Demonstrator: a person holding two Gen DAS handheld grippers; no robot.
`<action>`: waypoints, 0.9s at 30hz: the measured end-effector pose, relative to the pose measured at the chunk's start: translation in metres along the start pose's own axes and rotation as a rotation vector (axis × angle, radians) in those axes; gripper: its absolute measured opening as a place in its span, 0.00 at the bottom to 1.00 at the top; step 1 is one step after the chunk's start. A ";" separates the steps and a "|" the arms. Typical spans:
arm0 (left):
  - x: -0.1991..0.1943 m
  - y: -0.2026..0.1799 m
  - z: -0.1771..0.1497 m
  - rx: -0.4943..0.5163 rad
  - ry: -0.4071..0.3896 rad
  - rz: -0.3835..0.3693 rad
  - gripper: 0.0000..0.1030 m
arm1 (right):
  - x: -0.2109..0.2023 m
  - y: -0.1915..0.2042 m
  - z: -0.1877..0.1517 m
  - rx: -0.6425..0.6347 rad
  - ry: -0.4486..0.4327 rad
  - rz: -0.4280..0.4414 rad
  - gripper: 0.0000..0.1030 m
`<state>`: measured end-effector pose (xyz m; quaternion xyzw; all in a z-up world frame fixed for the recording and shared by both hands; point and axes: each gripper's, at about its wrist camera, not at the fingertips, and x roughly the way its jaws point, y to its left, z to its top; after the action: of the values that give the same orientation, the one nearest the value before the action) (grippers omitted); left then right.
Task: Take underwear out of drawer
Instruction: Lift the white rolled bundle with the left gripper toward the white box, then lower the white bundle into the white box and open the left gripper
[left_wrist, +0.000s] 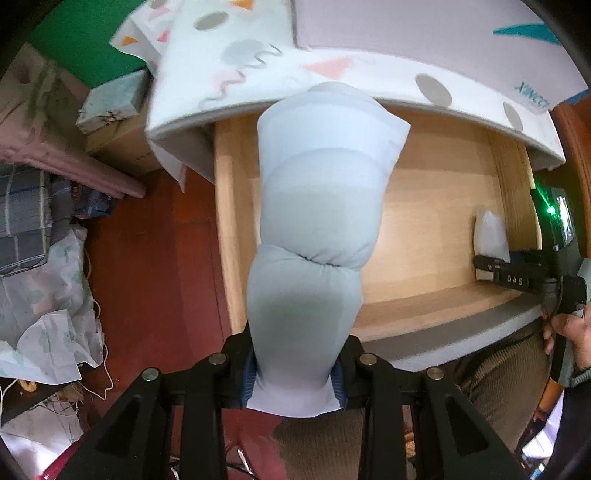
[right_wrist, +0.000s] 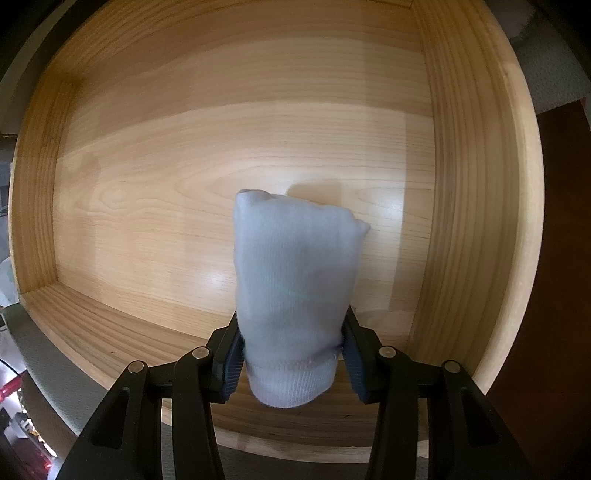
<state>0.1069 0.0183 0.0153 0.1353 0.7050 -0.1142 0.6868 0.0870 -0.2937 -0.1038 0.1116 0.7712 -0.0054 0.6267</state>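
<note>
Red-brown floor (left_wrist: 159, 266) fills the left-centre of the left wrist view, with crumpled patterned sheets (left_wrist: 48, 321) and folded bedding at the far left edge. A mattress in a white cover with grey dots and pink triangles (left_wrist: 236, 62) spans the top of the frame, above the open light-wood drawer (left_wrist: 436, 221).

Left hand-held gripper (left_wrist: 295, 376): jaws closed on a rolled pale blue-grey underwear bundle (left_wrist: 314, 221). The bundle stands up the middle of the frame, pinched near its lower end between the blue pads (left_wrist: 248, 380), overlapping the drawer's left wall in the picture. Whether it hangs over the drawer or over the floor cannot be told.

At the right edge of the same view, the right hand-held gripper (left_wrist: 491, 266) reaches into the drawer with a second pale bundle (left_wrist: 489, 232) at its tip; a green light shows on its body.

Right wrist view: right hand-held gripper (right_wrist: 293, 365) clamped on that second underwear bundle (right_wrist: 295, 288), pale blue ribbed fabric, held upright between the blue pads (right_wrist: 232, 369). Behind it lie the drawer's wood floor (right_wrist: 166, 206) and side walls. The bundle is inside the drawer; contact with the drawer floor cannot be judged. Its shadow falls on the wood just above it in the frame.
</note>
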 end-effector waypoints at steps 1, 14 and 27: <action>-0.002 0.001 -0.001 -0.002 -0.015 0.006 0.31 | 0.000 0.001 0.000 -0.001 -0.001 -0.002 0.41; -0.051 0.012 -0.023 -0.098 -0.309 0.044 0.31 | 0.004 0.015 0.000 -0.021 -0.007 -0.032 0.40; -0.110 0.031 -0.026 -0.156 -0.489 0.066 0.31 | 0.006 0.032 -0.002 -0.037 -0.013 -0.055 0.39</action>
<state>0.0952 0.0525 0.1266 0.0732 0.5199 -0.0666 0.8485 0.0896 -0.2616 -0.1047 0.0788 0.7700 -0.0088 0.6331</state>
